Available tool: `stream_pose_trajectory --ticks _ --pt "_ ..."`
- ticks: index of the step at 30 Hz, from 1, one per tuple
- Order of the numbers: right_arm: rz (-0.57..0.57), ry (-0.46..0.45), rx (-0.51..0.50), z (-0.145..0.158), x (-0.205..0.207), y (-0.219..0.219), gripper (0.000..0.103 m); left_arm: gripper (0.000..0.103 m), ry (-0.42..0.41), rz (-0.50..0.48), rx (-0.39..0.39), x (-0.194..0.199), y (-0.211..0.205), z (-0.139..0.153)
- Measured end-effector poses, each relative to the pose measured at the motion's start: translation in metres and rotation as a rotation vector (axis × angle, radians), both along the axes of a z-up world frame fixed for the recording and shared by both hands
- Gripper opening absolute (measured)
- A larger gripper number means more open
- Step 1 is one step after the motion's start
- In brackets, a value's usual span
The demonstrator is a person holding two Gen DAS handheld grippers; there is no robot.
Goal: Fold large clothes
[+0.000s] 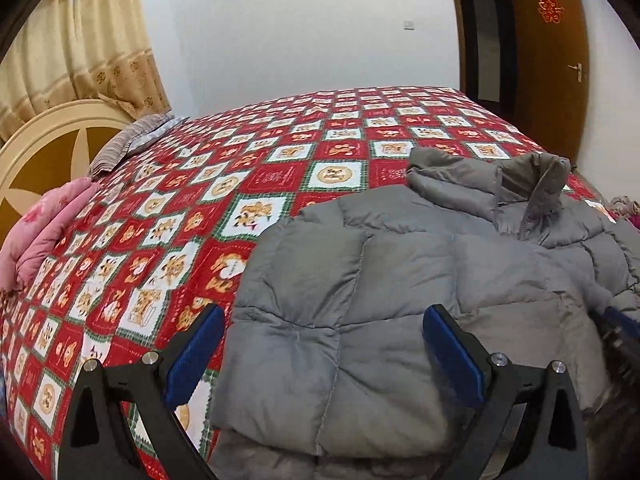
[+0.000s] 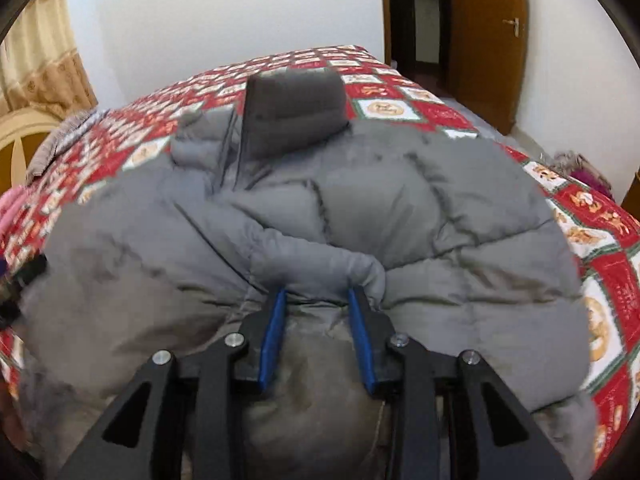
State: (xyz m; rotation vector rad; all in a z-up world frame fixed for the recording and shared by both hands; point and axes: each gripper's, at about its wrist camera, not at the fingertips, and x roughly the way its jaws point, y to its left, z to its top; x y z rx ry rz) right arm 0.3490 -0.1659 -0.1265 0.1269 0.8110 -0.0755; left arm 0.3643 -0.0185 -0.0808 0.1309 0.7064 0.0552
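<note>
A grey puffer jacket (image 1: 400, 264) lies on the red patterned bedspread (image 1: 224, 184), collar toward the far side. My left gripper (image 1: 324, 320) is open, its blue pads wide apart above the jacket's near left part, holding nothing. In the right wrist view the jacket (image 2: 420, 208) fills the middle, with its dark collar (image 2: 296, 116) standing up at the back. My right gripper (image 2: 318, 296) is partly closed around a bunched fold of the jacket's near hem, with fabric between the blue pads. The right gripper also shows at the right edge of the left wrist view (image 1: 622, 328).
A pink quilt (image 1: 48, 224) and a striped pillow (image 1: 128, 144) lie by the cream headboard (image 1: 40, 148) on the left. A brown door (image 1: 552, 60) stands at the back right. The bed's right edge (image 2: 608, 240) is close to the jacket.
</note>
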Motion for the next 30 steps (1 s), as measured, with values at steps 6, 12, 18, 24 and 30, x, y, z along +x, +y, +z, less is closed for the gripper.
stream_pose_trajectory --ticks 6,12,18,24,30 --pt "0.0 -0.013 -0.043 0.0 -0.002 0.005 0.037 0.1 -0.023 -0.011 -0.032 0.02 -0.007 0.014" --pt "0.0 -0.02 -0.048 -0.001 -0.002 0.005 0.037 0.1 -0.022 -0.022 -0.038 0.055 -0.023 0.014" --pt "0.017 -0.025 -0.011 -0.003 0.0 0.004 0.038 0.1 0.055 -0.036 -0.006 0.064 -0.011 -0.05" --pt "0.016 -0.017 -0.048 -0.004 0.004 0.007 0.038 0.102 0.087 -0.003 0.025 0.071 -0.014 -0.057" --pt "0.025 0.019 -0.126 -0.003 0.006 0.016 0.038 0.102 0.07 0.009 0.107 0.066 -0.022 -0.059"
